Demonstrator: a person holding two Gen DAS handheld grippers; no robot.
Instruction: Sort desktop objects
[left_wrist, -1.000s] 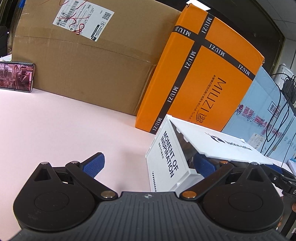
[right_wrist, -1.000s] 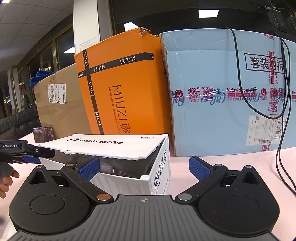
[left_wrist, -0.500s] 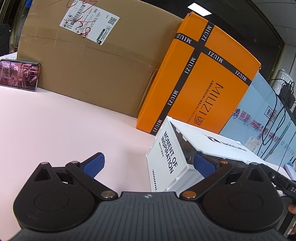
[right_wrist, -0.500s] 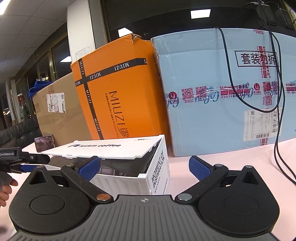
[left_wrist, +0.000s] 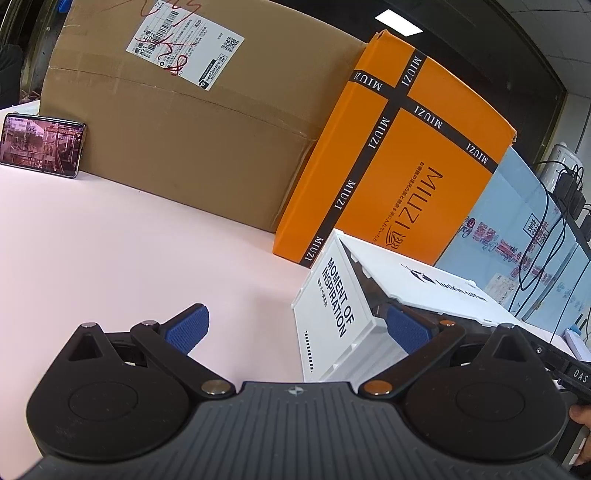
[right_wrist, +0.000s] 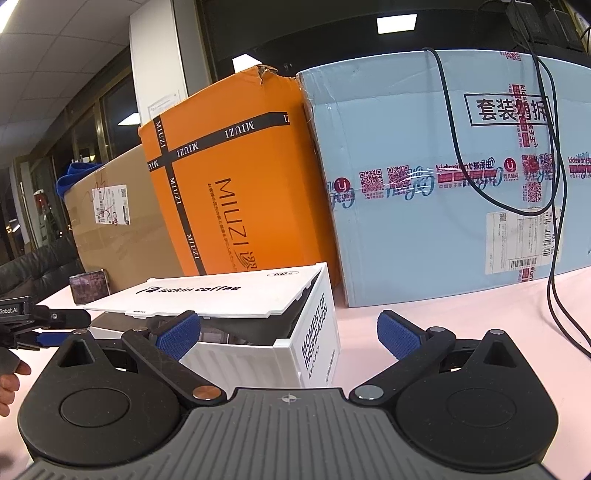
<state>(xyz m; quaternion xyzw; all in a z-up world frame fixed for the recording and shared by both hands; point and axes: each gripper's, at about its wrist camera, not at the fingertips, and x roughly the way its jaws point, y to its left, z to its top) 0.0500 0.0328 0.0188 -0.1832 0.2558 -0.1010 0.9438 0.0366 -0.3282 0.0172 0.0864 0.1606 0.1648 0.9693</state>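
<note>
White crate (left_wrist: 340, 325), lettered "MOMENT OF INSPIRATION" on its end and "luckin coffee" on its lid (right_wrist: 225, 295), sits on the pink tabletop (left_wrist: 129, 258) between the two claws. Left claw (left_wrist: 297, 330): jaws apart, nothing held; its right blue pad (left_wrist: 406, 330) lies against the crate's near side, though contact cannot be confirmed, and its left pad (left_wrist: 186, 328) is over bare tabletop. Right claw (right_wrist: 288, 334): jaws apart, nothing held; its left pad (right_wrist: 177, 336) is in front of the crate's open mouth, under the lid, which is raised on the near side, and its right pad (right_wrist: 397, 336) is clear of the crate. Behind the crate, side by side: brown carton (left_wrist: 177, 140) with a shipping label, orange box (left_wrist: 399, 166) marked "MIUZI", and pale blue box (right_wrist: 443, 184) with black cables (right_wrist: 554, 221) hanging across it. A phone (left_wrist: 40, 146) with a lit screen leans against the carton at far left.
</note>
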